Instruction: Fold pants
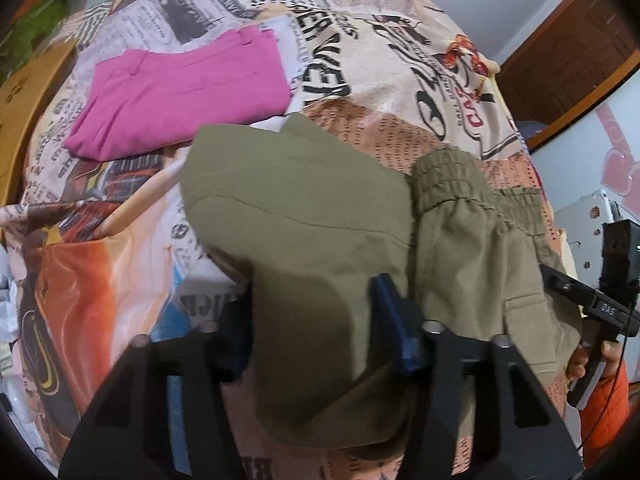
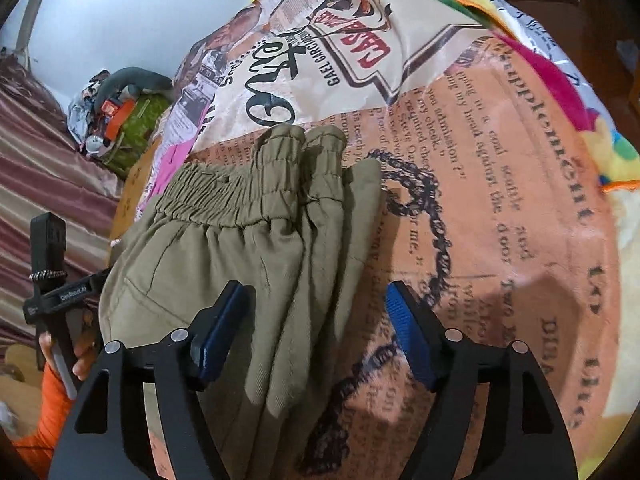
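Newsprint-patterned bedspread (image 1: 120, 264) covers the whole bed, with the khaki pants (image 2: 248, 256) lying on it, waistband (image 2: 224, 200) bunched at the far end. Folded pink cloth (image 1: 180, 92) sits beyond them. Left gripper (image 1: 316, 320) grips a raised fold of the pants. Right gripper (image 2: 316, 336) stands wide apart, holding nothing, over the pants' right edge.

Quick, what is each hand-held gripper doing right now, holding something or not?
Left hand-held gripper: olive pants lie between its fingers; whether it is clamped cannot be told.
Right hand-held gripper: open, holding nothing.
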`<state>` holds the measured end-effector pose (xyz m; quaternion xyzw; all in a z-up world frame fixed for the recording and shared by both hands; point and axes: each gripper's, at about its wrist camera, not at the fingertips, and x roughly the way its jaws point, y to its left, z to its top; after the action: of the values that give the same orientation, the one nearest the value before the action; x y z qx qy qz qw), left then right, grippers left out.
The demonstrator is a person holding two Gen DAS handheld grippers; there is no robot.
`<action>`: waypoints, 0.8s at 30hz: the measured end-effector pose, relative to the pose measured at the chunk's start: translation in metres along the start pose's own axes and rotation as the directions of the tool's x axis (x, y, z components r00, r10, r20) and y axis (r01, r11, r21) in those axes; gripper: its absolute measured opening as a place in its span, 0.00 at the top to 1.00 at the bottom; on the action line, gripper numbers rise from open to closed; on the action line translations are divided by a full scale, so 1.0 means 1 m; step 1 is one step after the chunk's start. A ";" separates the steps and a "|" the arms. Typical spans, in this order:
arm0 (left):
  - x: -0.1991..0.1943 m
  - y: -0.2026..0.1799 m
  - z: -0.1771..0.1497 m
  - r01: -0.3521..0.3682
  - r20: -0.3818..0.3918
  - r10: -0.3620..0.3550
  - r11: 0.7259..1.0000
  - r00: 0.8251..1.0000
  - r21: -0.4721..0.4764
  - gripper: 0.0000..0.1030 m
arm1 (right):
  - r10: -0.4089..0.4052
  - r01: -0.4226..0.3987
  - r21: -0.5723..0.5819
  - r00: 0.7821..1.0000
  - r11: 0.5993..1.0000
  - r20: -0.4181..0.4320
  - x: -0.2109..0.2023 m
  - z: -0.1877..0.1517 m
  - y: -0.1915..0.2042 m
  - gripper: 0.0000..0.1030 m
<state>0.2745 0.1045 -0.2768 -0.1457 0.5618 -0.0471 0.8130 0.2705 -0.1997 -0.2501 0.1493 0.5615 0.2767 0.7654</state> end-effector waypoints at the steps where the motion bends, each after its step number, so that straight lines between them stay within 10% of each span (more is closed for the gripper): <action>1: 0.000 -0.001 0.001 0.000 0.004 0.000 1.000 1.000 0.000 0.57 | 0.004 -0.004 -0.008 1.000 1.000 -0.001 0.001 0.001 0.002 0.34; 12: -0.004 -0.016 0.011 -0.047 0.055 0.045 0.999 0.997 0.027 0.88 | 0.005 -0.004 -0.032 0.999 0.999 0.032 0.001 0.013 0.010 0.82; 24: -0.056 -0.031 0.020 -0.084 0.171 0.069 0.993 0.983 0.081 0.96 | -0.003 0.046 -0.216 0.981 0.975 0.194 -0.039 0.031 0.072 0.88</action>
<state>0.2759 0.0922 -0.2110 -0.0917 0.4940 -0.0278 0.8642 0.2734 -0.1627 -0.1712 0.0831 0.4528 0.3118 0.8312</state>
